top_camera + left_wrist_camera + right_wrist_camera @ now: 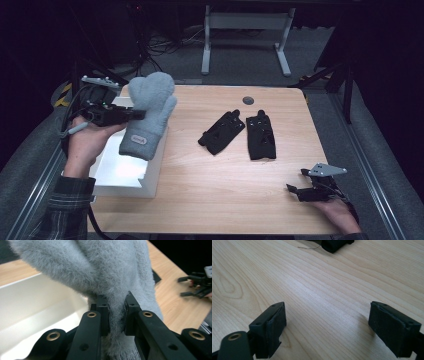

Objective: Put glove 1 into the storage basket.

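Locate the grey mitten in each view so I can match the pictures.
High view: the grey mitten hangs at upper left over the white box, pinched by the left claw.
Left gripper view: the mitten spans the top and centre, squeezed between the jaws.
Right gripper view: not in it.
Shared landmark: the wooden table.

You've got a fuzzy grey fleece mitten (105, 272), soft and matt, over a smooth, glossy white plastic box (131, 172). Two matt black fabric gloves (221, 132) lie on the pale wood-grain tabletop (324, 290), lightly sheened.
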{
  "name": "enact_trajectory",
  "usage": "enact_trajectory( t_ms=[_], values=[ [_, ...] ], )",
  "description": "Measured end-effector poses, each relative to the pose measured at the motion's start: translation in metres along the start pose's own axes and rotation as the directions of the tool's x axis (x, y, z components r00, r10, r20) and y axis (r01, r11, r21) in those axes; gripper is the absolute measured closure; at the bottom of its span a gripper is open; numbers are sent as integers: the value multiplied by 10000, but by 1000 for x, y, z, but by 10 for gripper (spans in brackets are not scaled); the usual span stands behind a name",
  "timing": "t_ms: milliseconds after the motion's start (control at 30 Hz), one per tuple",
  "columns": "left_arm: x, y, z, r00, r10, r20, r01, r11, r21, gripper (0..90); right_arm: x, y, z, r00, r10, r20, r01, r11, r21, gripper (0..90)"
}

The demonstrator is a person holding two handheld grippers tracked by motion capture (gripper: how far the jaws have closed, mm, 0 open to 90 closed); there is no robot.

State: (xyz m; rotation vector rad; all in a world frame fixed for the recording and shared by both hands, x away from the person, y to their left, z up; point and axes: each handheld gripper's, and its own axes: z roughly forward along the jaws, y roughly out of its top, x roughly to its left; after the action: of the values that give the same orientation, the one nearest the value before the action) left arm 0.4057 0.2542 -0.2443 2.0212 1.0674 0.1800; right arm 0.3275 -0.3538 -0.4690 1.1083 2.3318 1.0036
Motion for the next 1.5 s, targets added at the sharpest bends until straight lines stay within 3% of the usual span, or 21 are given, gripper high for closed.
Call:
enact_trajectory(
  t_ms=[200,500,800,933,967,1033,1167,1233,1300,1367,1500],
  values=[
    [30,-26,1,9964,-817,-209,820,9965,148,800,0,0,0,10000,4,3,-4,10000,-8,148],
    [60,-63,30,9831,-1833,-9,1829,9809,656,800,0,0,0,10000,-5,13,5,10000,-3,148],
    [82,-93,74,9639,-2658,154,2600,9522,1602,797,0,0,0,10000,-11,9,11,10000,-8,148],
    [94,-104,91,9508,-3096,93,3012,9312,2052,788,0,0,0,10000,-10,9,10,10000,-9,148],
    [97,-106,94,9514,-3079,-15,3009,9286,2170,780,0,0,0,10000,-12,8,12,10000,-11,148],
    [102,-110,98,9451,-3229,-498,3259,9212,2126,756,0,0,0,10000,-11,8,11,10000,-9,148],
    [104,-112,99,9368,-3139,-1545,3428,9120,2253,665,0,0,0,10000,-10,8,10,10000,-8,148],
    [103,-111,99,9297,-2994,-2147,3457,9103,2277,571,0,0,0,10000,-12,9,12,10000,-9,148],
    [101,-109,97,9271,-2843,-2445,3386,9148,2202,479,0,0,0,10000,-12,9,12,10000,-9,148],
    [98,-106,92,9269,-2815,-2483,3327,9225,1958,410,0,0,0,10000,-12,10,12,10000,-9,148],
    [92,-97,78,9337,-2642,-2415,3037,9419,1434,345,0,0,0,10000,-2,6,2,10000,-11,147]
  ],
)
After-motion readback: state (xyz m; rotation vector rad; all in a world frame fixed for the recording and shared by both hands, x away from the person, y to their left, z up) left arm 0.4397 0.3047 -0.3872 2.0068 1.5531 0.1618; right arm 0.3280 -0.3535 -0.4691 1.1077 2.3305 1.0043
